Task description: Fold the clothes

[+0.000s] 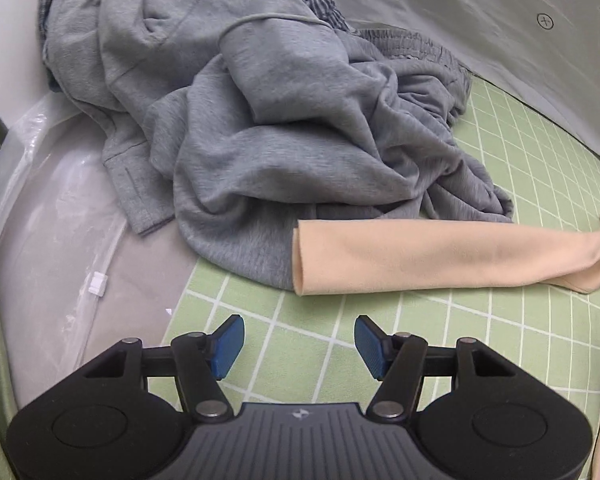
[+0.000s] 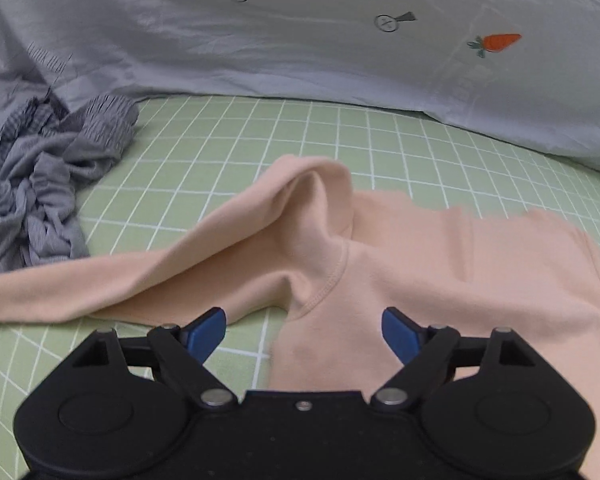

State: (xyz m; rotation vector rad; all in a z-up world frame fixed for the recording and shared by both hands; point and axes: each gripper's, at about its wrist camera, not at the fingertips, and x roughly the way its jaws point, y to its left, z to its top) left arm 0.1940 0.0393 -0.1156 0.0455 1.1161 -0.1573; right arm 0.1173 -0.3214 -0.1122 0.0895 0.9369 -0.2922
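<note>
There are two grippers, one in each hand; each has two blue fingers. The left gripper (image 1: 299, 346) has its fingers (image 1: 229, 344) apart with nothing between them – only the green sheet (image 1: 520, 160) with white lines shows in the gap. The right gripper (image 2: 303, 336) has its fingers spread wide over the peach shirt (image 2: 400, 264); the pads do not press on it.

There is one peach shirt; it lies on the green sheet just in front of the right gripper. It is soft and plain, with a stitched seam; one long sleeve (image 1: 440, 256) stretches out flat toward the pile of gray clothes (image 1: 280, 120), and its end lies on the edge of the pile. Near the shoulder the cloth stands up in a bump.

The gray pile is crumpled; how many pieces are in it I cannot tell. Behind it lies one pale gray cover (image 2: 300, 48) – it has one small orange carrot (image 2: 498, 42) on it.
</note>
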